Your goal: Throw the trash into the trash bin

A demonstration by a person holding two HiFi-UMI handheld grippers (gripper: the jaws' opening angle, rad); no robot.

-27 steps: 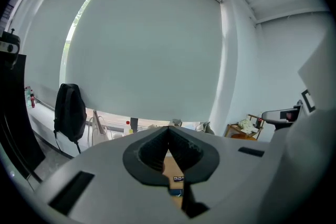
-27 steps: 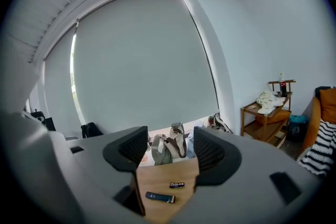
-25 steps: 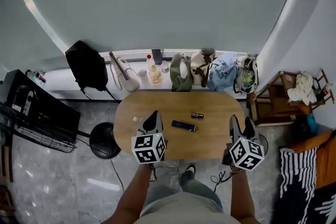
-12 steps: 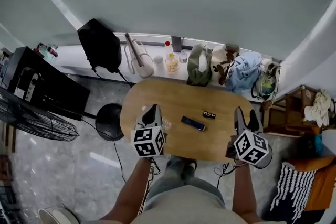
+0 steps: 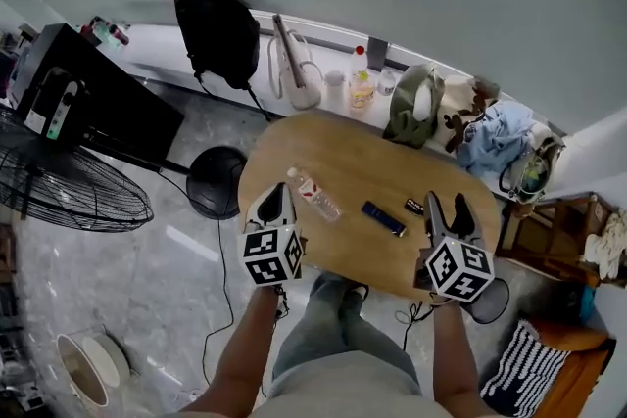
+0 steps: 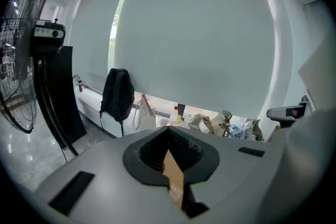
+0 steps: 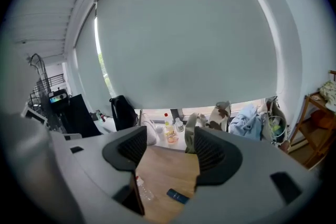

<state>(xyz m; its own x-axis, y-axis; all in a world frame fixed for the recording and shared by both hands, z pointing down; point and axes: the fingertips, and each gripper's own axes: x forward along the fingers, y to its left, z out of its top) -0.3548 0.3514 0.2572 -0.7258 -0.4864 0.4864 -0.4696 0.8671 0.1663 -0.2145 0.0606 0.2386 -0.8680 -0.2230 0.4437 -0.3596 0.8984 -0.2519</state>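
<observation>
On the oval wooden table (image 5: 343, 162) lie a clear plastic bottle (image 5: 313, 194), a flat blue item (image 5: 383, 218) and a small black item (image 5: 413, 207). My left gripper (image 5: 272, 204) hovers at the table's near-left edge, just left of the bottle, its jaws shut and empty (image 6: 168, 131). At the near-right edge, right of the black item, my right gripper (image 5: 446, 210) stands open with nothing between its fingers. Through its jaws (image 7: 165, 149) the right gripper view shows the bottle (image 7: 143, 189) and the blue item (image 7: 177, 196). A round white bin (image 5: 86, 375) stands on the floor, far lower left.
A black stool (image 5: 216, 181) stands left of the table, a standing fan (image 5: 69, 196) beyond it. The window ledge holds a black backpack (image 5: 220, 29), bottles (image 5: 361, 85) and bags (image 5: 416, 108). A wooden rack (image 5: 558, 230) sits at right.
The head view has swung left and brought the white bin into sight. Both grippers have moved forward and lower toward the table's near edge. The bottle now shows fully beside the left gripper.
</observation>
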